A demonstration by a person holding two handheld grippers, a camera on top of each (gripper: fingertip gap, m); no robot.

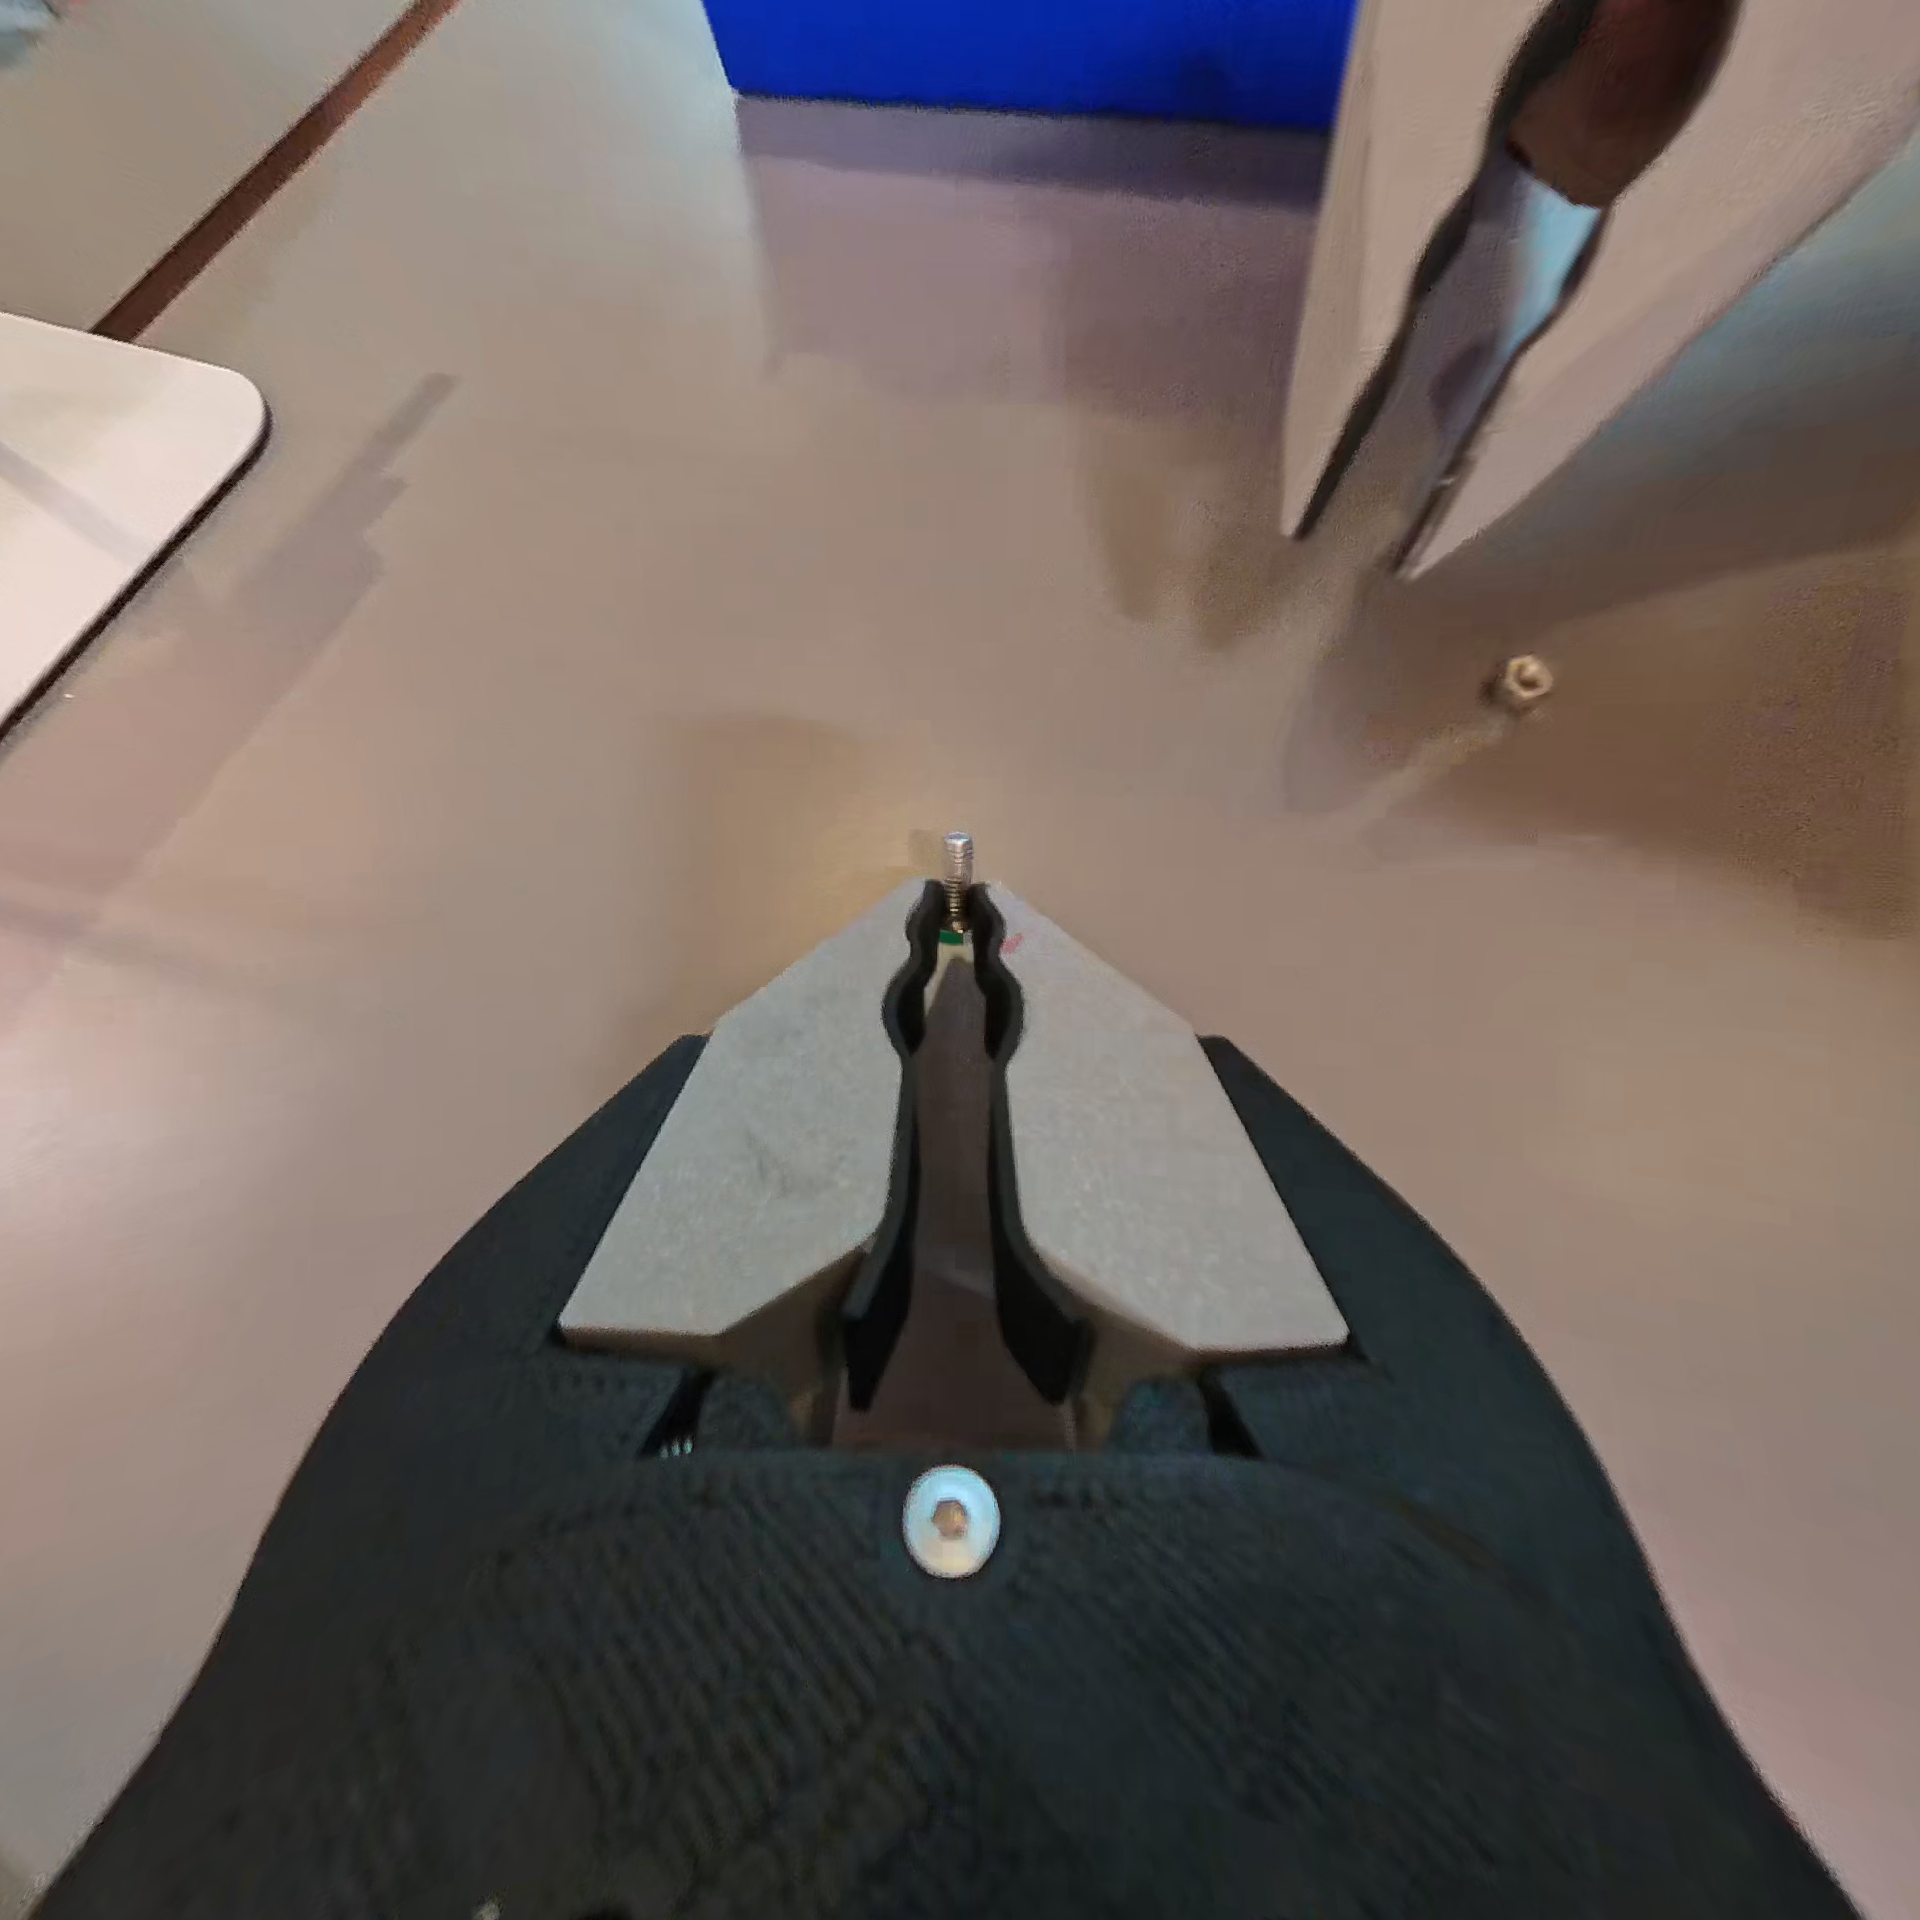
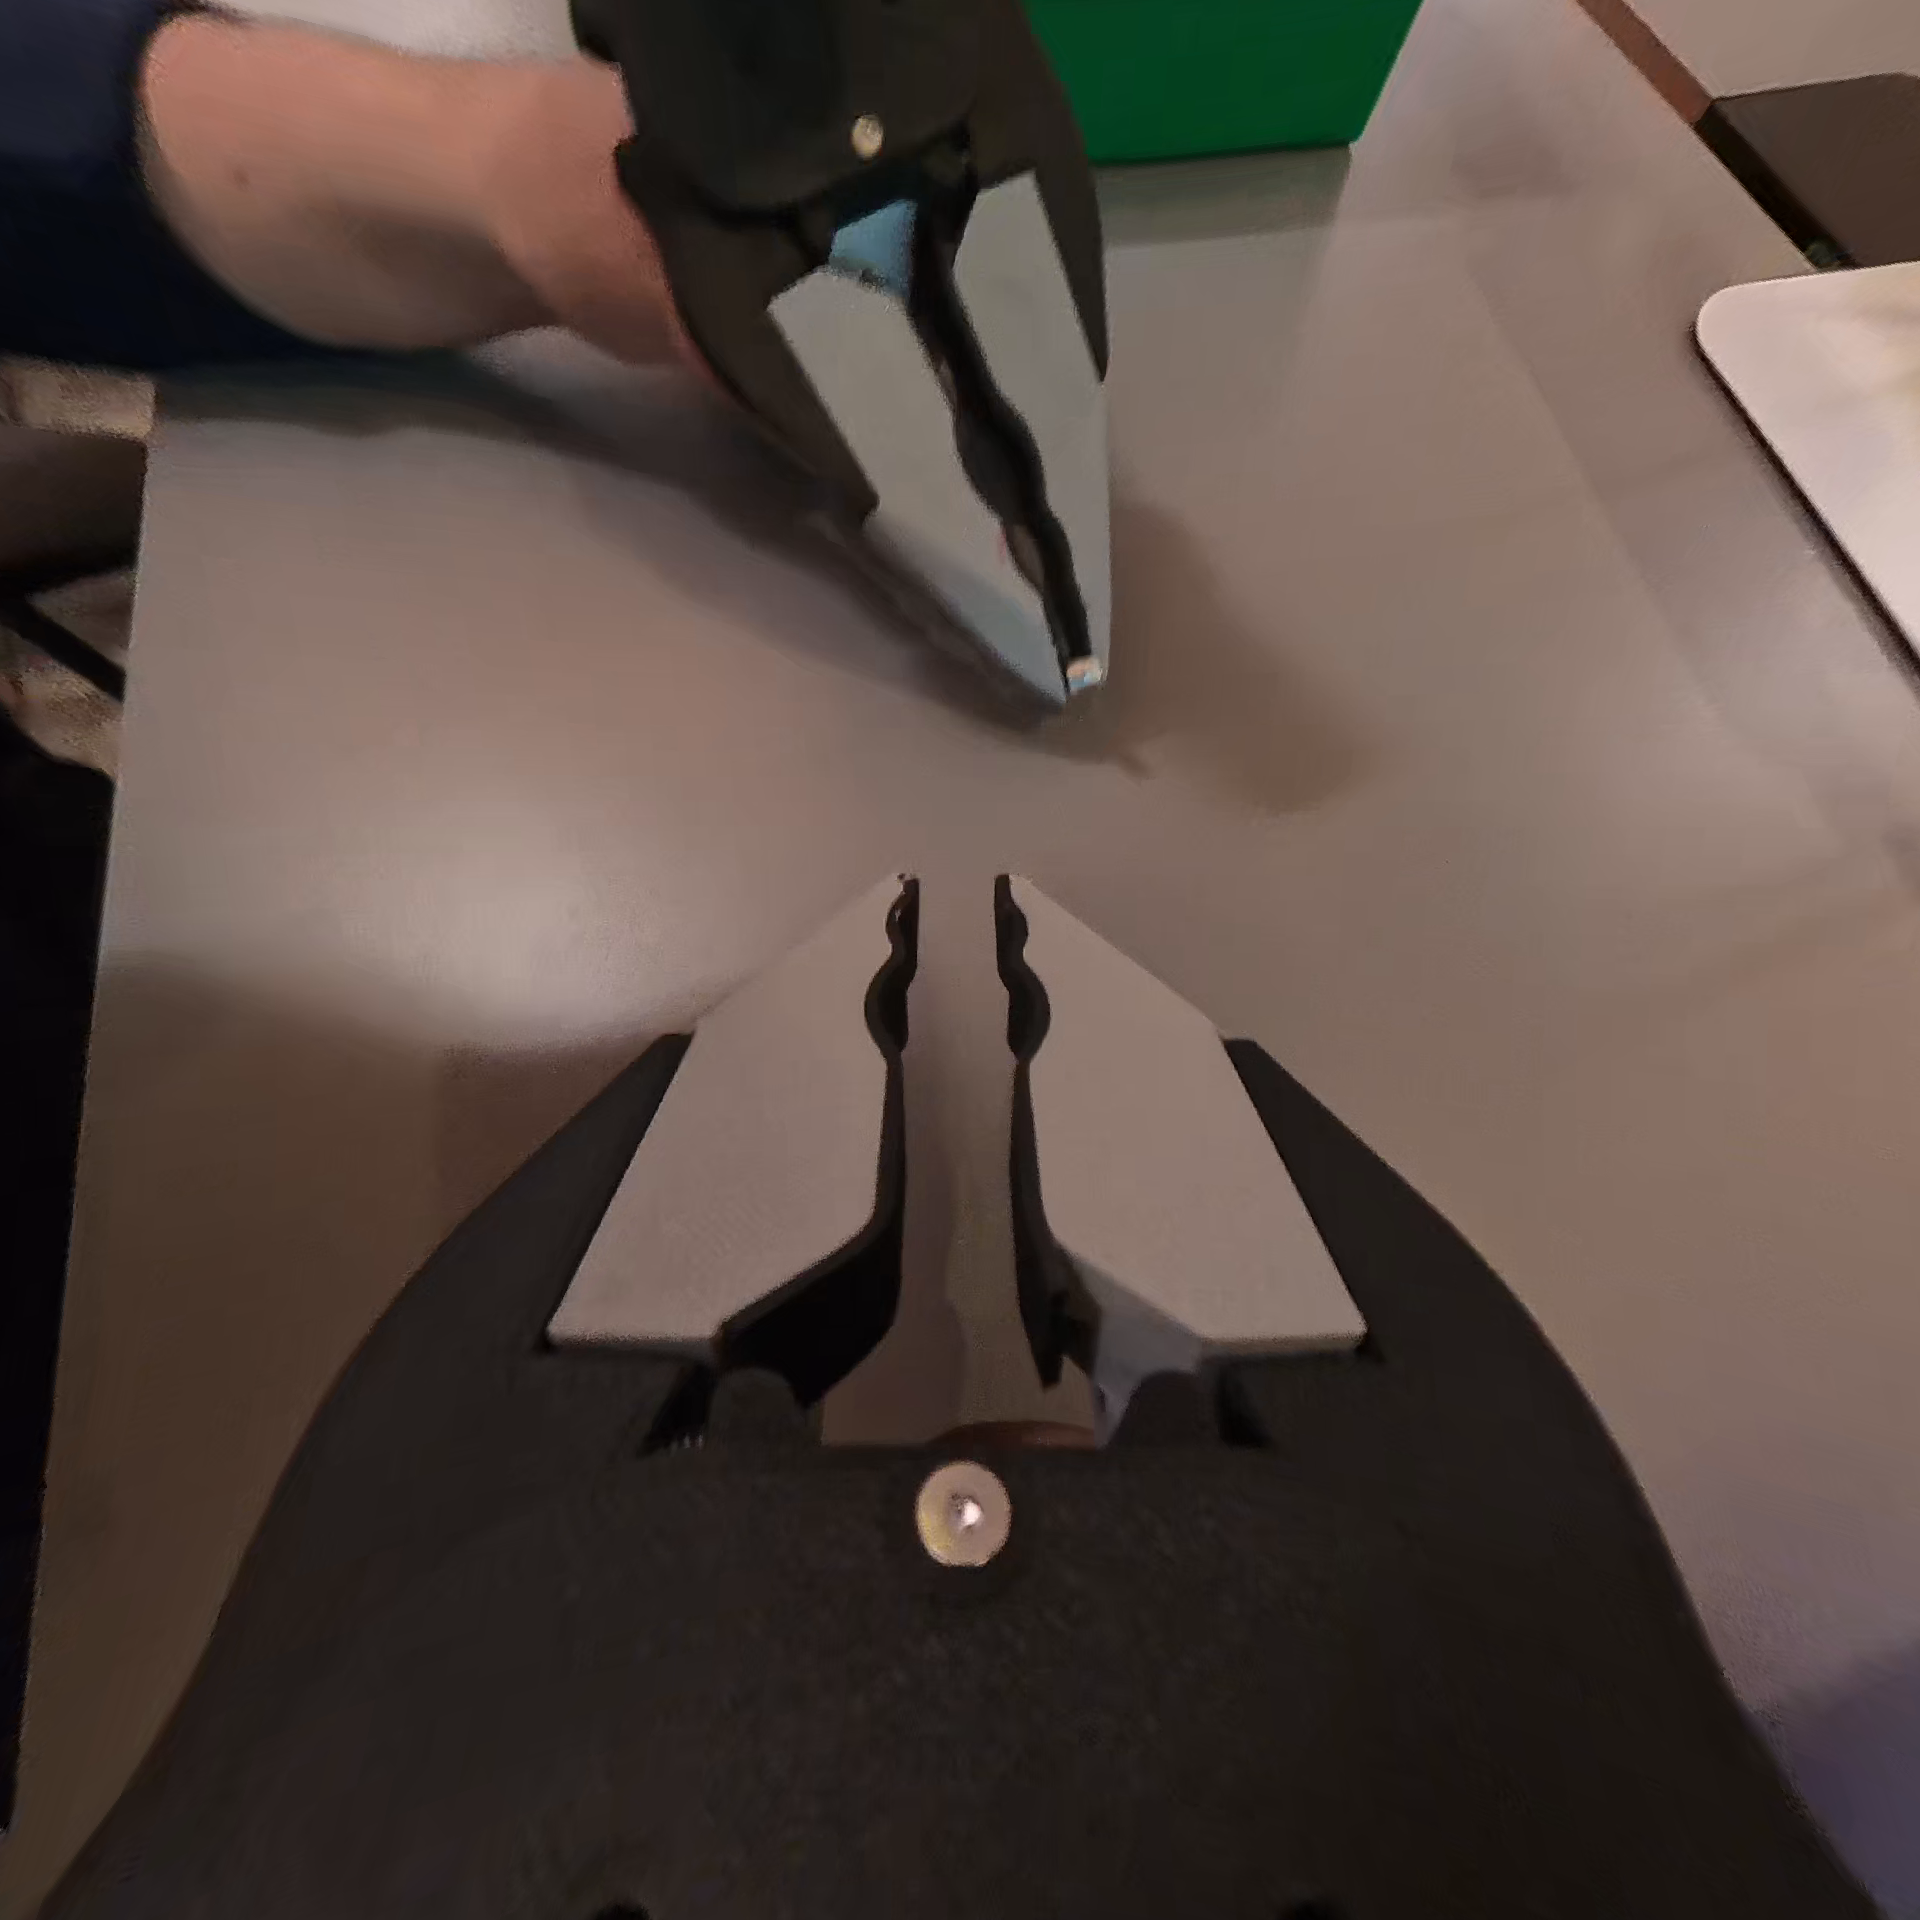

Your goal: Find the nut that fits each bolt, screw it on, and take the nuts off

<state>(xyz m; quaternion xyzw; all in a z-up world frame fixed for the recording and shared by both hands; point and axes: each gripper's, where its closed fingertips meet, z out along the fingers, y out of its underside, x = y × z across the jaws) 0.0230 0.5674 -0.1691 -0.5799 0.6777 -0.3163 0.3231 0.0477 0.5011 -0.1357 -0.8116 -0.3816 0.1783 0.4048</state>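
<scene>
My left gripper (image 1: 956,902) is shut on a small silver bolt (image 1: 957,858), whose threaded end sticks out past the fingertips. A small silver nut (image 1: 1520,683) lies on the table to the right, apart from it. My right gripper (image 2: 956,883) is open and empty, with a narrow gap between the fingers, above the table. It also shows in the left wrist view (image 1: 1351,545) at the upper right, blurred, just above and left of the nut. The left gripper also shows in the right wrist view (image 2: 1081,665), with the bolt tip (image 2: 1084,672) at its end.
A grey table (image 1: 623,727) carries everything. A white tray corner (image 1: 114,488) lies at the left; it also shows in the right wrist view (image 2: 1839,416). A blue box (image 1: 1029,52) stands at the back, a green box (image 2: 1216,73) opposite. A person's hand (image 2: 395,208) holds the left gripper. Spacing between my two grippers at the tips: around 8 cm.
</scene>
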